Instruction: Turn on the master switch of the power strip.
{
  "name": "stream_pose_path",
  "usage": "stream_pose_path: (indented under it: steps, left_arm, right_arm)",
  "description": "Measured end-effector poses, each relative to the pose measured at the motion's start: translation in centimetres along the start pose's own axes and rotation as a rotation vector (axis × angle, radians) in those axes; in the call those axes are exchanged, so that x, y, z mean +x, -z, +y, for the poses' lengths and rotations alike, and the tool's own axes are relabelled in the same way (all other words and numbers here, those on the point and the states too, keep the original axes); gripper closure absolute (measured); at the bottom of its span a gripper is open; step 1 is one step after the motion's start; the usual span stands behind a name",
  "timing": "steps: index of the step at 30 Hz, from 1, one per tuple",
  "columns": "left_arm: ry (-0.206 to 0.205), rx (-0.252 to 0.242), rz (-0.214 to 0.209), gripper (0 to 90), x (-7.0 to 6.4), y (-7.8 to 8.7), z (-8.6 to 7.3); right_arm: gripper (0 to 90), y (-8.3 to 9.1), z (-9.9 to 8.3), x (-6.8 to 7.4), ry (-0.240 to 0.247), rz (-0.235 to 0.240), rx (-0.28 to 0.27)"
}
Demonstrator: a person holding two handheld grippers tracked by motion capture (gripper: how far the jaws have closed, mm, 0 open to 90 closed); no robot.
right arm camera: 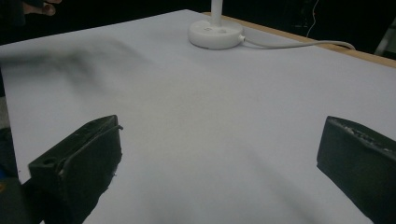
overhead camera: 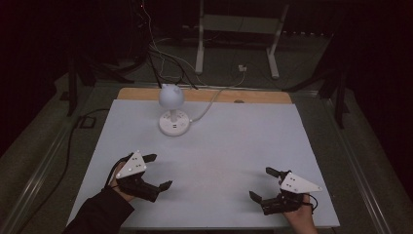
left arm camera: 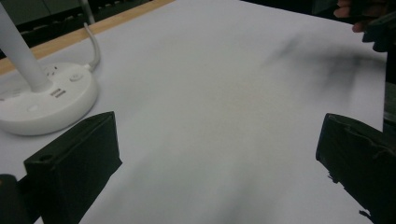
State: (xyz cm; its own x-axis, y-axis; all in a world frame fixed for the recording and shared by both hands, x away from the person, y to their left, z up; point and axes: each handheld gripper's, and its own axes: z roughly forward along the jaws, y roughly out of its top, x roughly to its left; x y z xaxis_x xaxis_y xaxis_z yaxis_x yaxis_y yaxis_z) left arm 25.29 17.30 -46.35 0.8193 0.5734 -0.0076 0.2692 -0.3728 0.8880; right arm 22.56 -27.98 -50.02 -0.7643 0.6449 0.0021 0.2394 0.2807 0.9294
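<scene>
Your left gripper (overhead camera: 158,171) sits near the front left of the white sheet (overhead camera: 234,146), jaws spread wide with nothing between them. Your right gripper (overhead camera: 263,184) sits near the front right, jaws just as wide and likewise empty. The two are well apart, with bare sheet between them.

The lamp (overhead camera: 172,109) stands at the back of the sheet, left of centre, well ahead of both grippers. It is nearer your left gripper: in the left gripper view its round base (left arm camera: 46,105) lies just beyond the left jaw, with the stem rising off it. In the right gripper view the base (right arm camera: 215,35) is far off, near the back edge. Its cord (overhead camera: 210,103) runs from the base to the right and back over the wooden strip (overhead camera: 263,96) at the rear.

The whole middle and right of the sheet lie open. The sheet's front edge is close behind both grippers, and its right edge is near your right gripper.
</scene>
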Motion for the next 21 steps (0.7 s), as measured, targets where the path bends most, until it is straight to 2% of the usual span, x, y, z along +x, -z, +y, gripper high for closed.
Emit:
stream_pose_path:
  steps: [9, 21]
  left_arm:
    - [-0.005, 0.001, 0.014, 0.1, 0.5, -0.9, 1.0]
    - [0.029, -0.009, 0.059, 0.1, 1.7, -1.9, 2.4]
  right_arm:
    - [0.0, 0.0, 0.0, 0.0, -0.001, 0.003, -0.004]
    - [0.0, 0.0, 0.0, -0.1, -0.006, 0.009, -0.002]
